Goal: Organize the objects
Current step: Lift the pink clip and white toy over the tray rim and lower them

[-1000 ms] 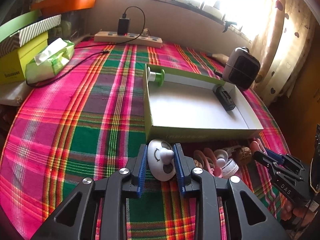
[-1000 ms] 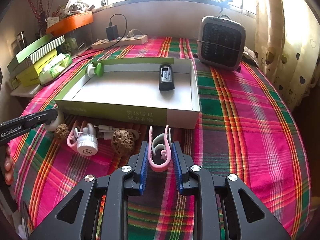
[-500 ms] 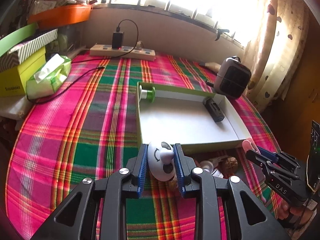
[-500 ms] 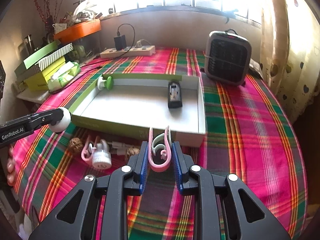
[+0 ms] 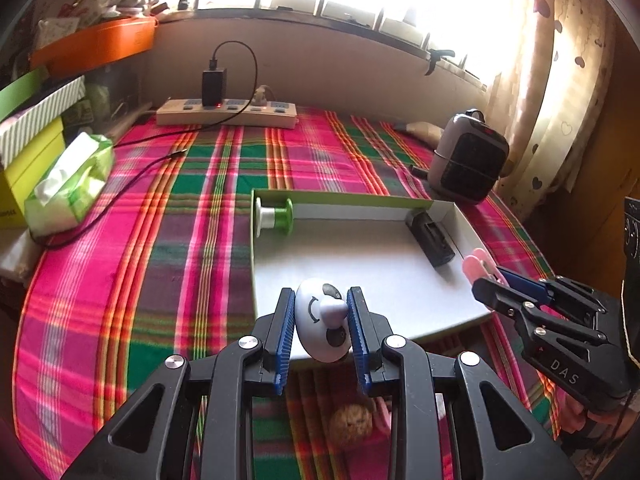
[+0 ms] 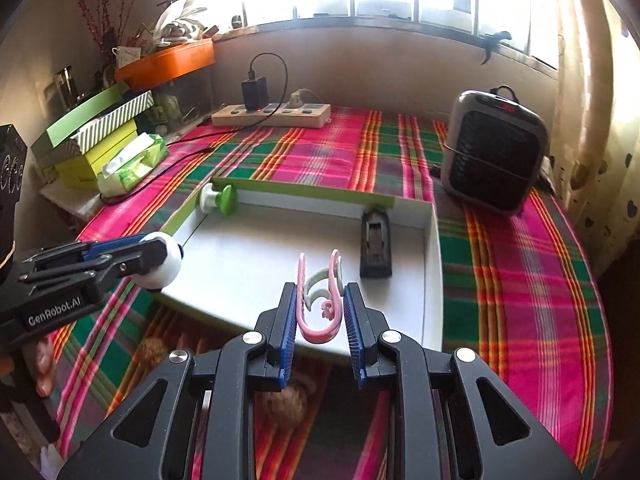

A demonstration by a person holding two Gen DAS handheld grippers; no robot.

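Observation:
My left gripper (image 5: 320,322) is shut on a white panda-face toy (image 5: 323,320) and holds it above the near edge of the green-rimmed white tray (image 5: 376,276). My right gripper (image 6: 320,312) is shut on a pink clip (image 6: 320,304) and holds it over the tray's near side (image 6: 248,264). The right gripper shows in the left wrist view (image 5: 496,280), the left one in the right wrist view (image 6: 152,250). In the tray lie a green-and-white spool (image 5: 274,217) and a black battery (image 5: 430,236).
Walnuts (image 5: 352,420) and pink items lie on the plaid cloth below the grippers, partly hidden. A small heater (image 6: 494,152) stands behind the tray at the right. A power strip (image 5: 226,112), a tissue pack (image 5: 68,188) and stacked boxes (image 6: 96,136) sit at the back left.
Both grippers rose from the tablecloth with their objects and moved forward over the tray's near edge. The loose items on the cloth dropped below them.

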